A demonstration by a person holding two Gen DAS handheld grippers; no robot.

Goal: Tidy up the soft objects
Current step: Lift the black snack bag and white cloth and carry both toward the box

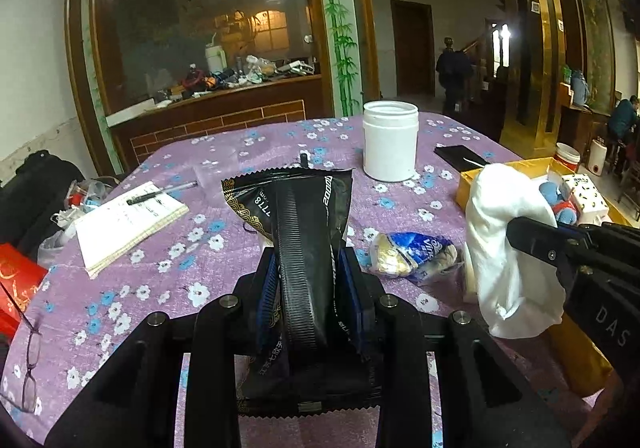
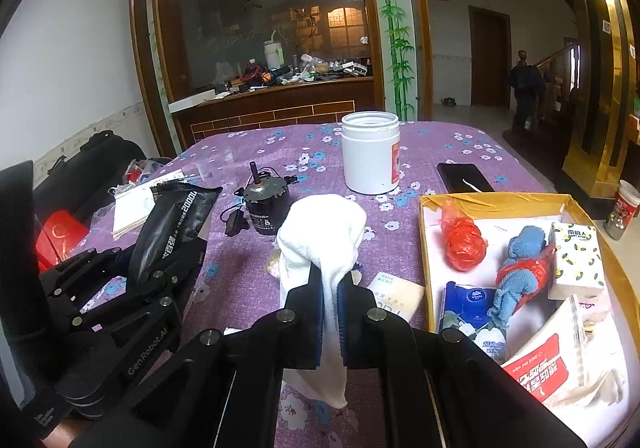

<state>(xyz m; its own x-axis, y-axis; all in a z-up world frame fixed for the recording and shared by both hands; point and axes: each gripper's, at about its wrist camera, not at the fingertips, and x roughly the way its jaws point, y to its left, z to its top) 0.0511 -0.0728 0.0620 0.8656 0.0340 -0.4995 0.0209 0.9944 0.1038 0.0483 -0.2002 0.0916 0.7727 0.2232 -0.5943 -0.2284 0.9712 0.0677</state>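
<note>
Two soft items are off the bench and in hand: the right tool (image 2: 330,312) pinches a white cloth (image 2: 320,236) that hangs down between its pressed-together fingers, and the left tool (image 1: 310,288) clamps a black foil pouch (image 1: 296,216), which stands up from its nearly closed jaws. Just to the right, the yellow-rimmed box (image 2: 496,202) already holds several sorted pieces: a red plastic bag (image 2: 464,242), a blue knitted item (image 2: 520,272), tissue packs and a red-and-white packet. A crumpled blue-and-white tissue pack (image 1: 412,254) lies on the purple floral cloth outside the box, so the job looks well along but unfinished. Hard things, a white jar (image 2: 370,152), a small motor (image 2: 266,204) and a phone (image 2: 464,177), stay on the bench.
</note>
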